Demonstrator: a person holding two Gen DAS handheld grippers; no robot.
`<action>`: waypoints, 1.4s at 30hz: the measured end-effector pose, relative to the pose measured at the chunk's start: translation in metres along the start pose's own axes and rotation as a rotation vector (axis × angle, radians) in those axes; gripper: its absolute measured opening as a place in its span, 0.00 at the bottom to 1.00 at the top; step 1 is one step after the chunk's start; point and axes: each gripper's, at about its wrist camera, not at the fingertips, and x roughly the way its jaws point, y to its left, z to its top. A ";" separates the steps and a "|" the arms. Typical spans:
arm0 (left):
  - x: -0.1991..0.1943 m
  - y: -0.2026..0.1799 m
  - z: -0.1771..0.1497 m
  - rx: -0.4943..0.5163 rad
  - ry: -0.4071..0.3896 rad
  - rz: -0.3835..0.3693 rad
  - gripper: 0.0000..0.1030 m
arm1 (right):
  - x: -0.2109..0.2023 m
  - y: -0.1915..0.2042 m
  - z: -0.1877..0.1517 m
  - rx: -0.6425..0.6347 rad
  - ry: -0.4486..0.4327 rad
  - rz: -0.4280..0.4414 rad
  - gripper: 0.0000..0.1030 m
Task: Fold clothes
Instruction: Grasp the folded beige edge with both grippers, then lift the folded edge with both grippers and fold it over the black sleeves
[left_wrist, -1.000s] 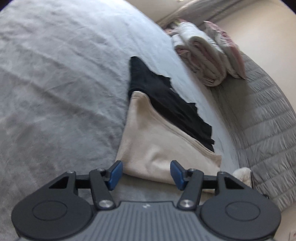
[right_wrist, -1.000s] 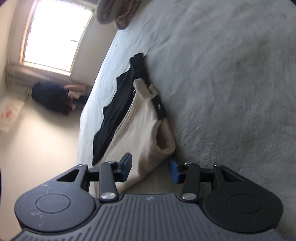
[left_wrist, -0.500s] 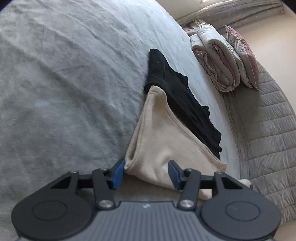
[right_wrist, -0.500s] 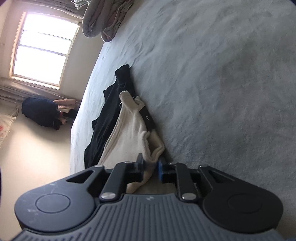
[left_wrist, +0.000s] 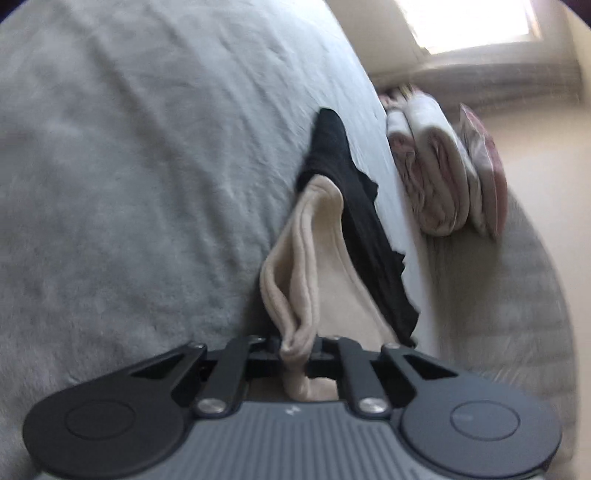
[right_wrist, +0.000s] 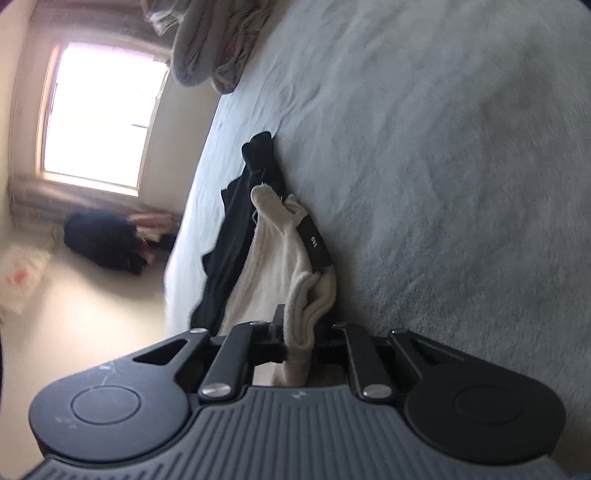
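A: Across the bed (left_wrist: 129, 166), through the left wrist view, my left tool (left_wrist: 295, 350) is pinched on a bunched corner of the beige garment (left_wrist: 317, 240). A second ago its jaws stood wide, with the corner lying flat between them; half a second ago they were still wide. Now the cloth is gathered into a ridge between the pads.

B: And the right side?

A: From the right wrist view, my right tool (right_wrist: 299, 343) has the other near corner of that beige garment (right_wrist: 273, 266) clamped, and its jaws are closing the last bit on the fabric. A second ago they were apart around the corner. So both near corners are caught, which I judge sets me up to lift and fold the piece over.

B: Where does the garment lie?

A: On the grey bed, near its edge, stretched away from both tools, its far end resting on a black garment (left_wrist: 354, 206) beside it.

B: Anything only one view gives you?

A: Only the right view shows the black size label (right_wrist: 316, 243) at the neck and a dark bundle (right_wrist: 103, 240) on the floor under the window (right_wrist: 103, 110). Only the left shows the folded quilts (left_wrist: 436, 170) stacked past the bed's edge. Both views are blurred.
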 end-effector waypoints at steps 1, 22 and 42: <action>-0.002 -0.001 0.002 -0.017 -0.006 -0.002 0.08 | -0.002 0.002 0.002 0.009 -0.001 0.007 0.13; -0.069 -0.021 -0.031 -0.137 0.029 0.005 0.07 | -0.061 0.030 -0.025 0.071 0.005 0.038 0.12; -0.131 0.011 -0.132 -0.064 0.131 0.058 0.08 | -0.126 -0.008 -0.075 0.109 0.121 -0.067 0.14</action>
